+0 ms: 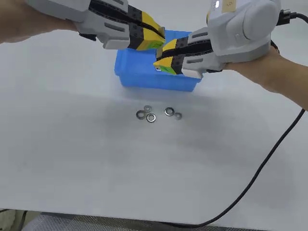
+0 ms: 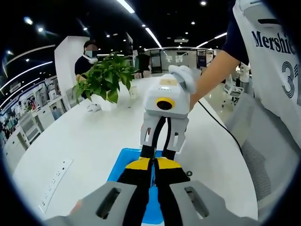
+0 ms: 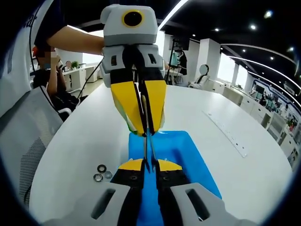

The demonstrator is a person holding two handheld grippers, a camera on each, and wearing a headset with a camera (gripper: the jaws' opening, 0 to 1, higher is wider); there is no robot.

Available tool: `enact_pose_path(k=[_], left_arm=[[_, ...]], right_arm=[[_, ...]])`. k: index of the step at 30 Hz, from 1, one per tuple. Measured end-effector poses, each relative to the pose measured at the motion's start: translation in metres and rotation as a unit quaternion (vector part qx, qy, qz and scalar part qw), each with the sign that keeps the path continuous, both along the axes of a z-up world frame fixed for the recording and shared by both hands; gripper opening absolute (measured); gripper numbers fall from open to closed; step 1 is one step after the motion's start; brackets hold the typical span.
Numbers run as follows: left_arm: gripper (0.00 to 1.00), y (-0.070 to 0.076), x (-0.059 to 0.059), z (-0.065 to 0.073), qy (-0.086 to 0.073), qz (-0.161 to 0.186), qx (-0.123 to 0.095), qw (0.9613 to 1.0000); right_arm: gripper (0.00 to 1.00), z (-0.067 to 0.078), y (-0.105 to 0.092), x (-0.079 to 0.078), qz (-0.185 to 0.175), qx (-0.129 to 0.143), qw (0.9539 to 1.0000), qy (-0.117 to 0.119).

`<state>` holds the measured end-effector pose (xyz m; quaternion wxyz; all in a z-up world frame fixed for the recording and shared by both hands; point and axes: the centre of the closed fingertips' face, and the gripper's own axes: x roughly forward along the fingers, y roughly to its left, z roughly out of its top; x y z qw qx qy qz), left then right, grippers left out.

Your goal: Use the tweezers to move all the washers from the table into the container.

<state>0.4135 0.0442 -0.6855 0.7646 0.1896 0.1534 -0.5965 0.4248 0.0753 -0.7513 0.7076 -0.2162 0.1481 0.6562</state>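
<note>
Washers [image 1: 150, 114]: bare metal, bright, glossy.
Container [image 1: 144, 79]: blue plastic, smooth, slight sheen.
Table [image 1: 86, 159]: white, smooth, matt w/ soft reflections.
Tweezers [image 3: 146, 143]: thin metal, polished.
Left gripper [image 1: 161, 39] & right gripper [image 1: 160, 64]: shells light-grey moulded plastic, satin; jaw ends yellow + black plastic, matt.
Cable [image 1: 269, 156]: black, rubbery-looking, matt.
Chair back [image 3: 28, 150]: grey mesh cloth, open rough weave.

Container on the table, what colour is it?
The container is bright blue. The head view shows it best.
</note>
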Motion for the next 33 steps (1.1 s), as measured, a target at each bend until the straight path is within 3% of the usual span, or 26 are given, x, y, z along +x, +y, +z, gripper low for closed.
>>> enact_pose_path(k=[13, 15, 16, 21, 30, 33], left_arm=[[0.06, 0.0, -0.021, 0.025, -0.021, 0.001, -0.007, 0.9998], [0.06, 0.0, -0.025, 0.025, -0.009, 0.001, -0.009, 0.9999], [0.06, 0.001, -0.027, 0.025, -0.013, 0.002, -0.005, 0.9999], [0.05, -0.001, -0.041, 0.028, -0.002, -0.001, -0.001, 1.0], [0.05, 0.003, -0.07, 0.033, -0.005, -0.006, -0.001, 1.0], [0.05, 0.005, -0.078, 0.03, 0.001, -0.005, -0.004, 1.0]], right_arm=[[0.1, 0.017, -0.001, -0.02, 0.008, 0.0, 0.9999, -0.012], [0.1, 0.018, 0.0, -0.024, 0.01, -0.001, 0.9999, -0.012], [0.1, 0.018, 0.0, -0.026, 0.011, -0.004, 0.9998, -0.014], [0.1, 0.019, 0.001, -0.041, 0.02, -0.008, 0.9997, -0.014], [0.14, 0.029, 0.003, -0.075, 0.015, 0.003, 0.9997, -0.02], [0.15, 0.027, 0.003, -0.083, 0.011, 0.002, 0.9998, -0.015]])
